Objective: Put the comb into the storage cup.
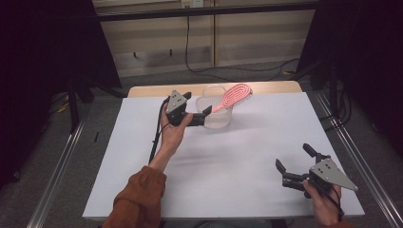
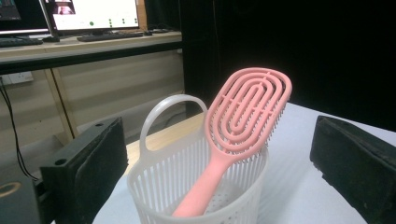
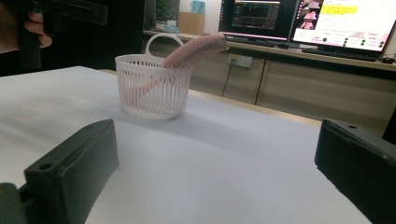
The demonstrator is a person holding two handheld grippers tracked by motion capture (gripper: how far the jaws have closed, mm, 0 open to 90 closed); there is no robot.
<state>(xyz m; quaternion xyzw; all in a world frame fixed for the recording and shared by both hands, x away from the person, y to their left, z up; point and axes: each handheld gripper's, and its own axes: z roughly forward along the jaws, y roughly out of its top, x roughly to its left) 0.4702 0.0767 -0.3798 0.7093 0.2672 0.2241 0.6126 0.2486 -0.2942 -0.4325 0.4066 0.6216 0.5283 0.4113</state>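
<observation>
A white slotted basket [image 1: 216, 116] with a loop handle stands at the far middle of the table. A pink hairbrush [image 1: 235, 95] leans in it, handle down, its oval head sticking out over the rim toward the right. My left gripper [image 1: 199, 102] is held open just left of the basket, jaws pointing at it; in the left gripper view the basket [image 2: 196, 186] and brush [image 2: 247, 112] sit between and beyond the jaws, untouched. My right gripper [image 1: 293, 156] rests open near the front right of the table, nothing between its jaws, facing the distant basket [image 3: 154, 88] and brush [image 3: 196, 49].
The table is a white board [image 1: 142, 156] with a wooden strip along its far edge. Metal rails run along both sides on the floor. Black curtains hang left and right. Desks with monitors [image 3: 345, 23] stand beyond the table.
</observation>
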